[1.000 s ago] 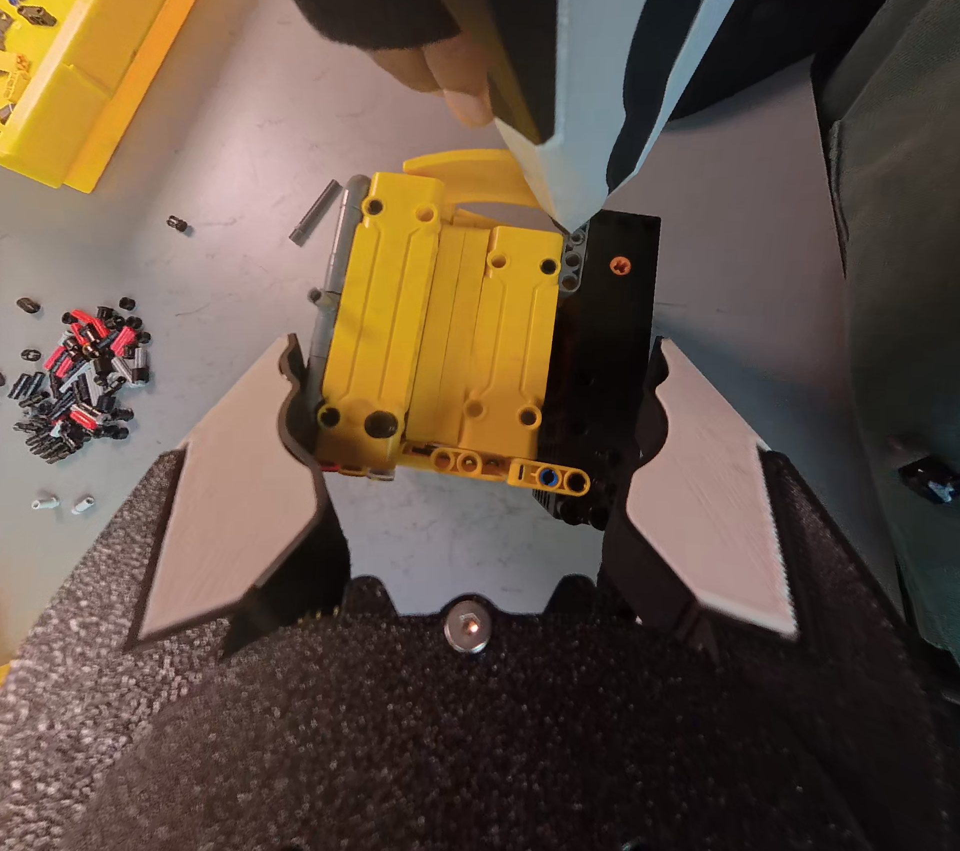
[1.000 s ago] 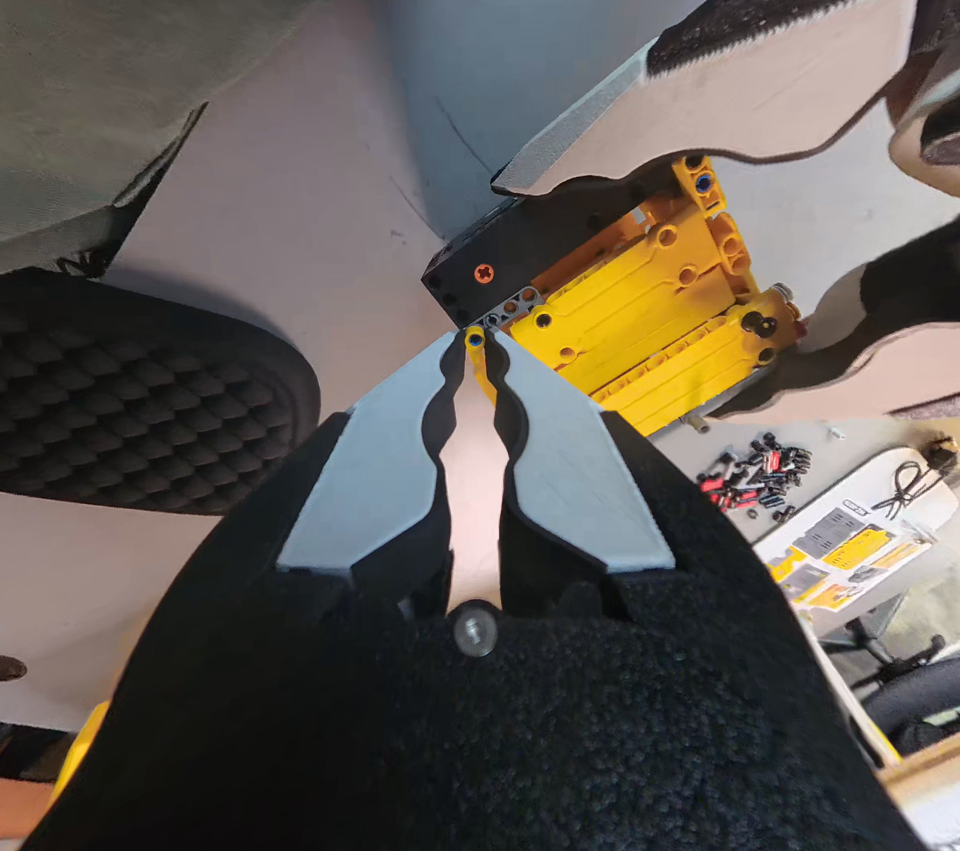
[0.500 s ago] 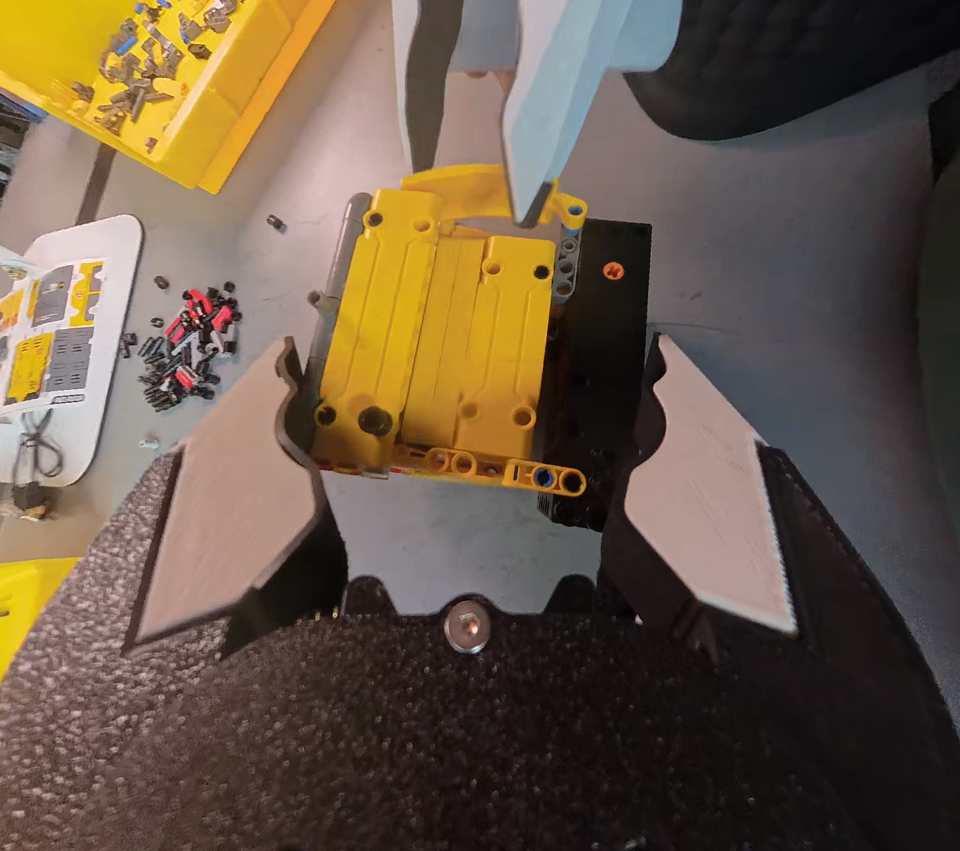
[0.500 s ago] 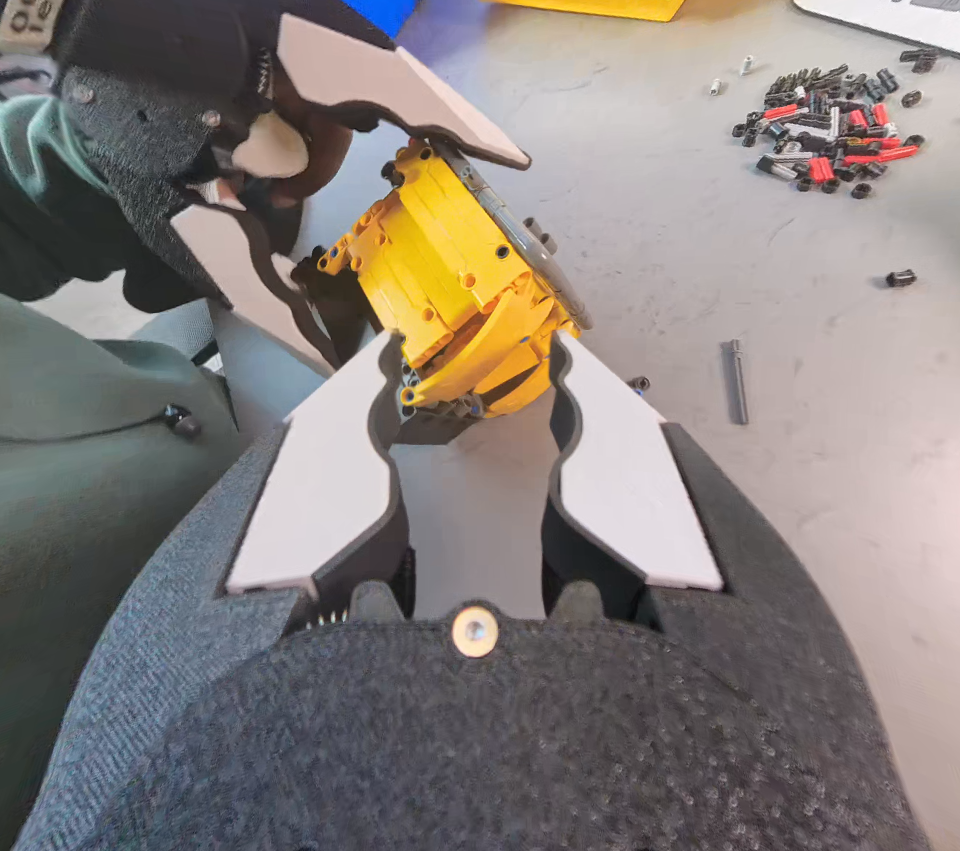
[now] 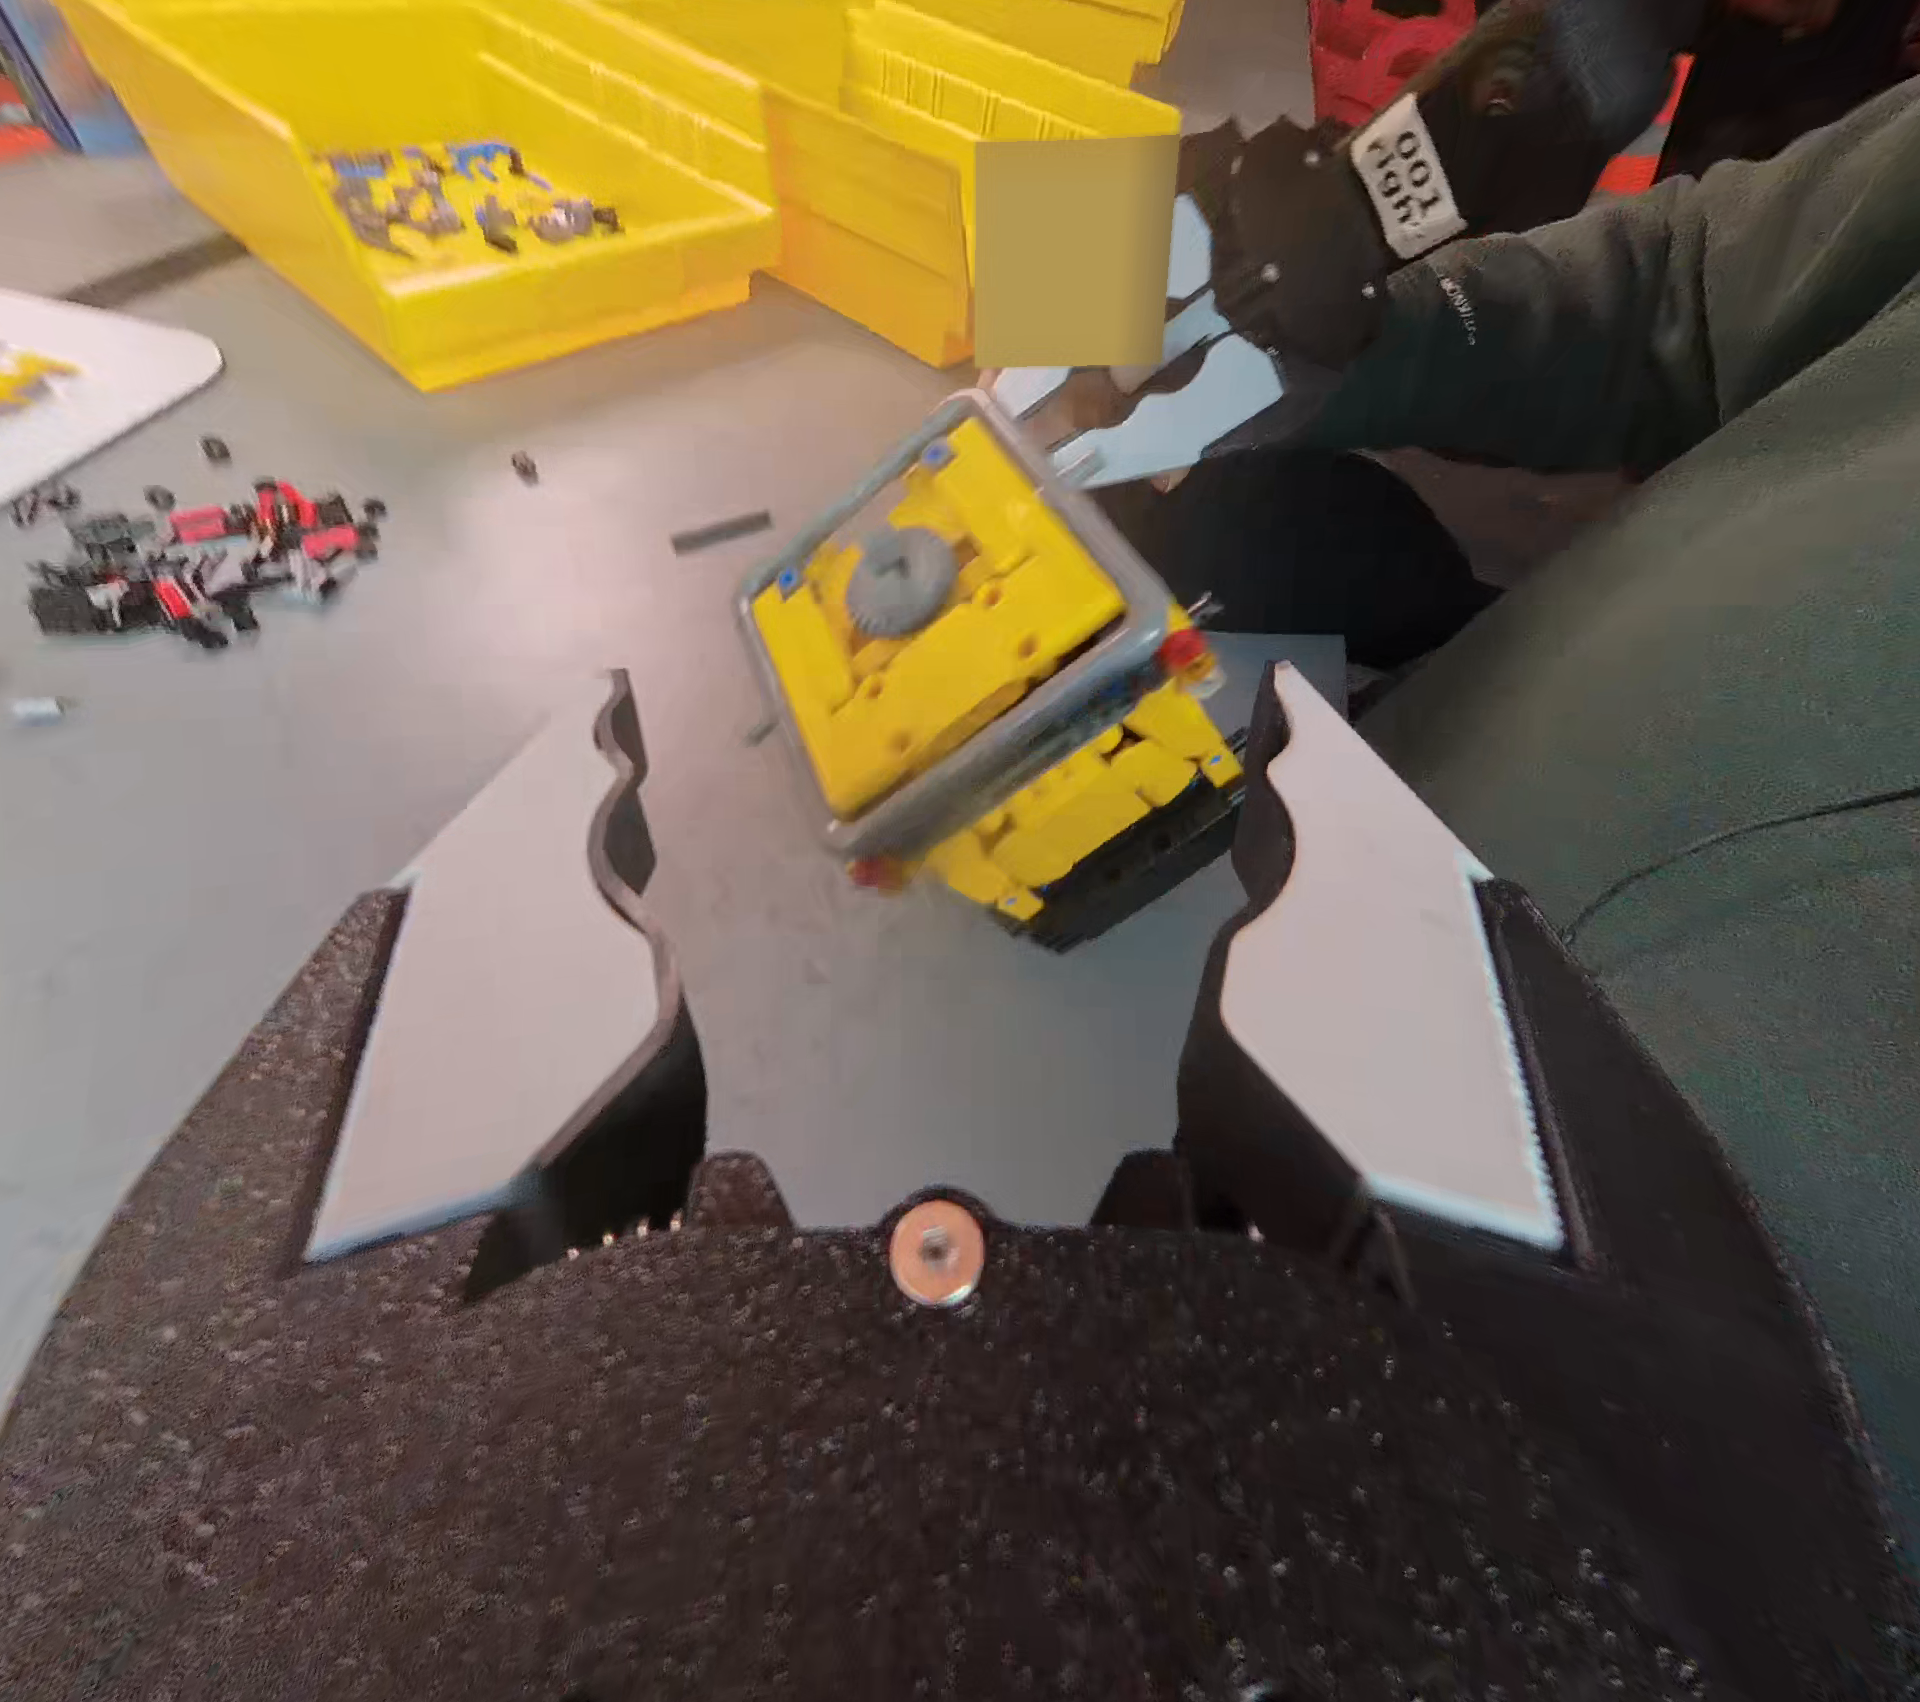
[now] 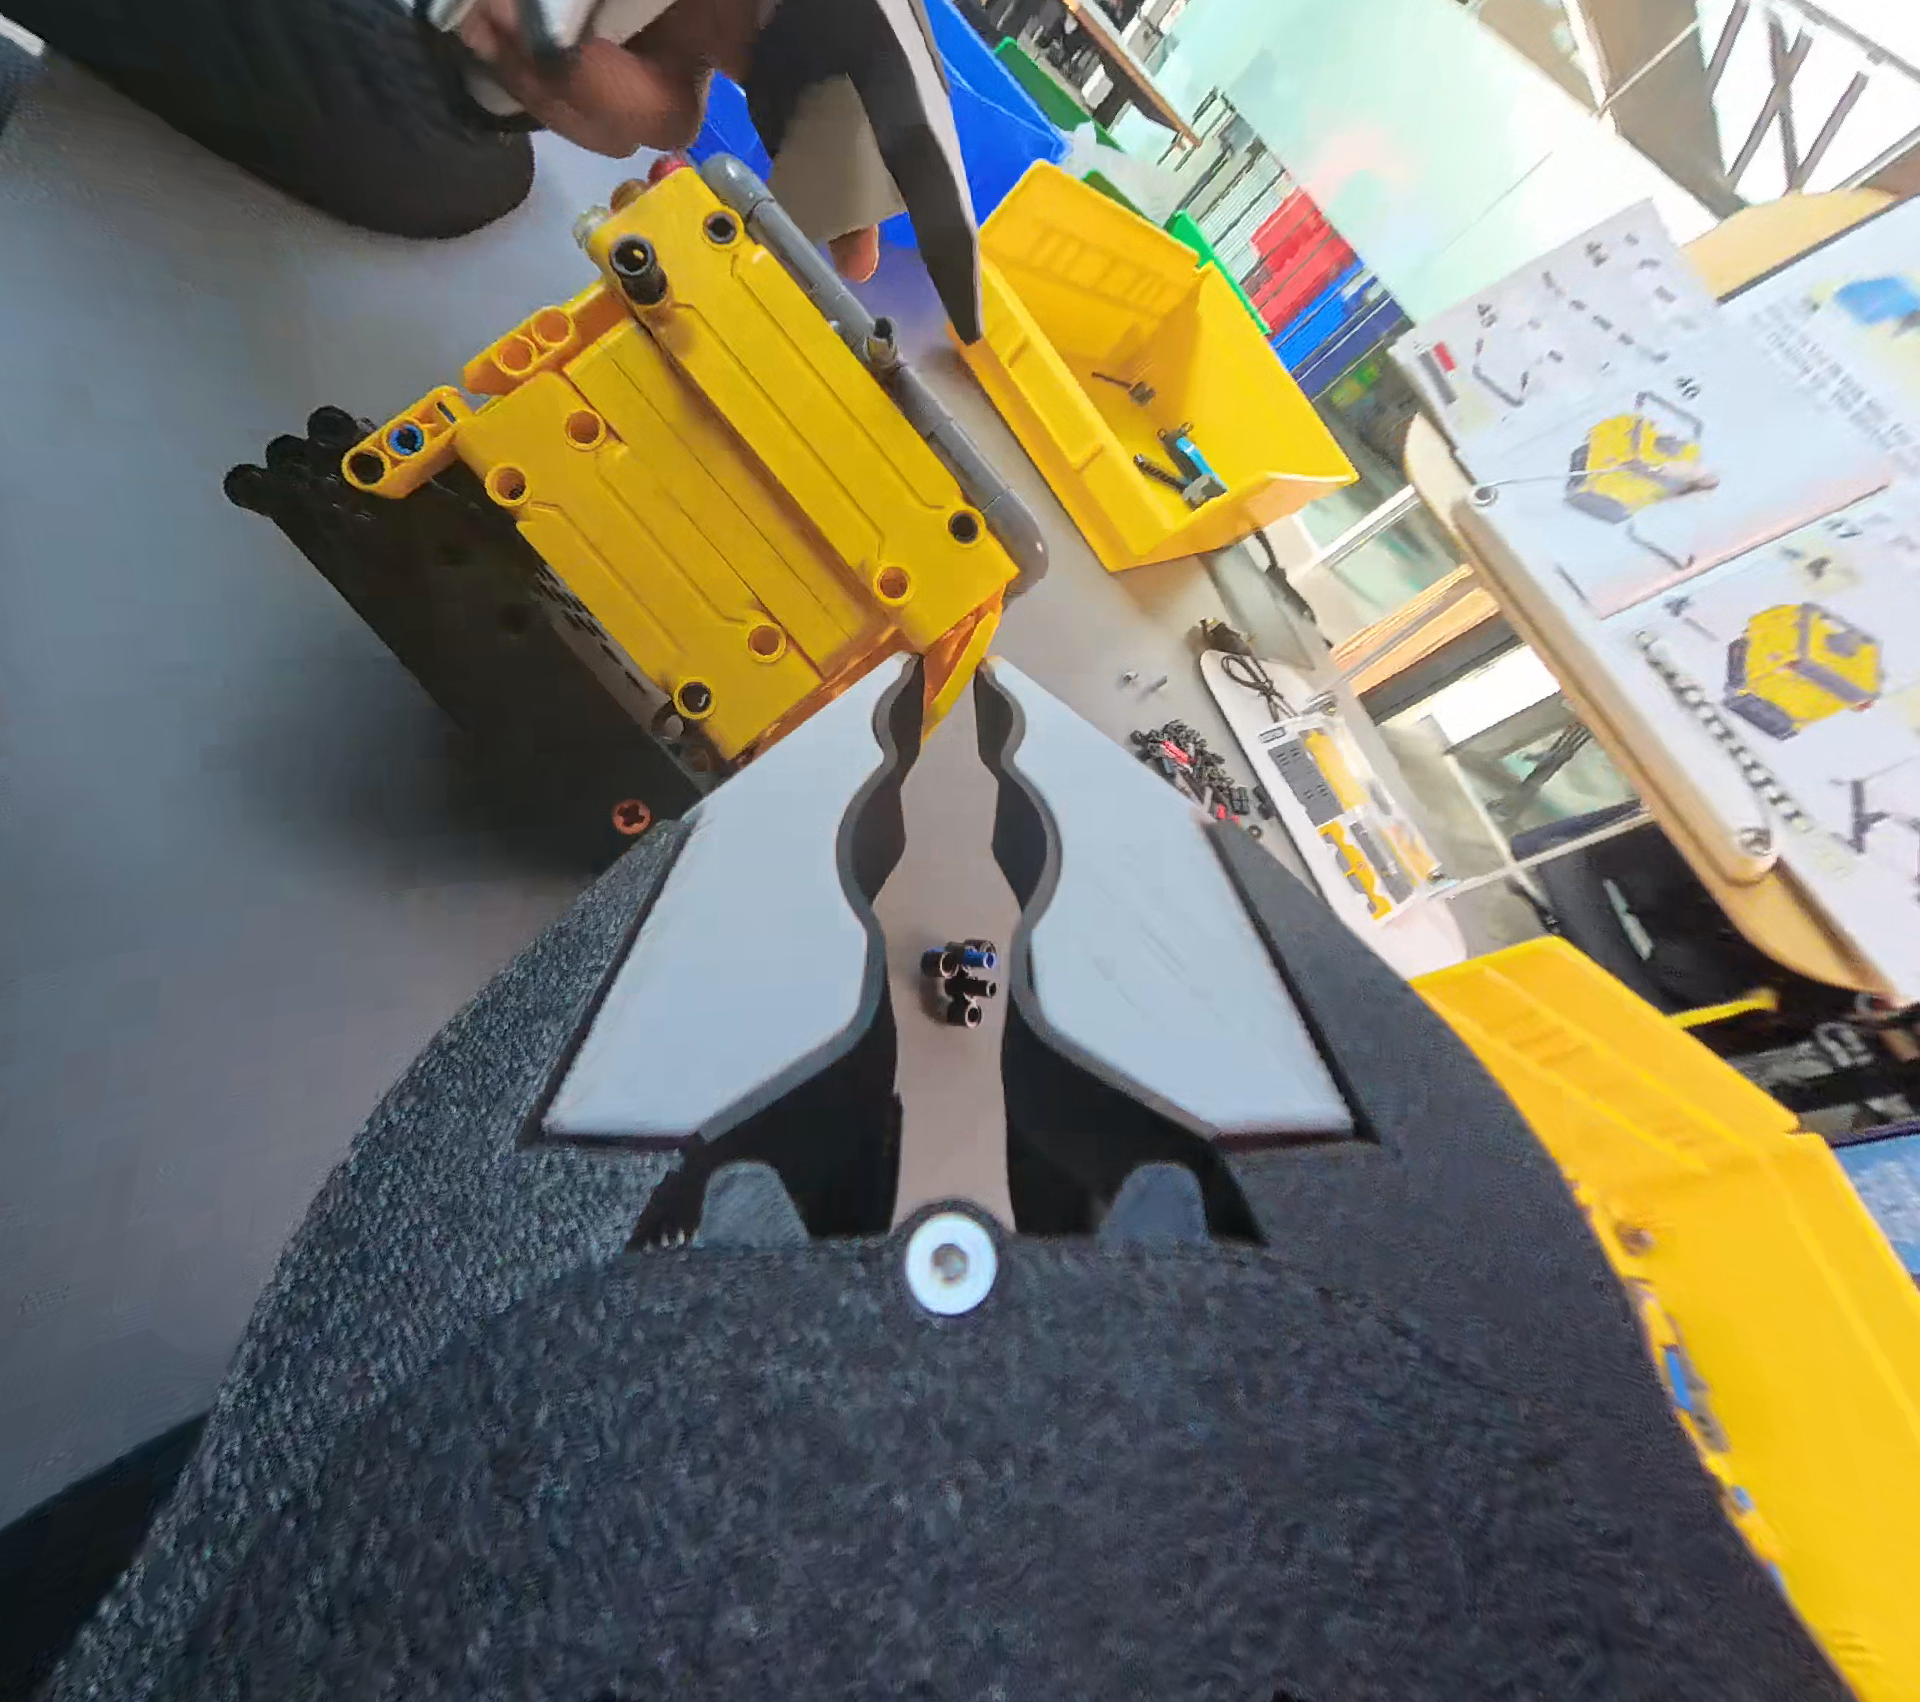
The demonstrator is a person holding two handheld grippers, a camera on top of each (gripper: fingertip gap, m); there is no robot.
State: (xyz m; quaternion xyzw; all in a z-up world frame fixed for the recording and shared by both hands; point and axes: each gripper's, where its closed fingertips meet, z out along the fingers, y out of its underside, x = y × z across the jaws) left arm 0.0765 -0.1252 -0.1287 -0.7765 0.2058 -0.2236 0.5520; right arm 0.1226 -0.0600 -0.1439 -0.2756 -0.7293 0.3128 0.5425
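A yellow brick model [image 5: 904, 717] with a grey frame, a grey gear on top and a black base stands tilted on the grey table. My left gripper [image 5: 951, 681] is open wide just in front of it, and its right finger is close to the black base. In the right wrist view the model [image 6: 707, 489] shows its ribbed yellow panels. My right gripper [image 6: 951, 667] is shut on a curved yellow part [image 6: 961, 650] at the model's corner. It also shows in the left wrist view [image 5: 1143, 416], behind the model. One finger [image 6: 914, 125] of the left gripper hangs above the model.
Yellow bins [image 5: 582, 302] stand at the back, one holding small parts. A pile of black and red pins [image 5: 197, 556], a grey axle [image 5: 720, 530] and a white booklet [image 5: 94, 385] lie at the left. A dark green sleeve [image 5: 1714, 717] fills the right. Small black connectors [image 6: 961, 982] lie under my right gripper. Left tips to right tips: about 10 cm. My right gripper is the nearer one to the grey axle [image 5: 720, 530]: about 15 cm, against 20 cm.
My left gripper has let go of the model's sides and drawn back. My right gripper, open around the model's end half a second ago, has closed on the curved yellow part. The model is tipped.
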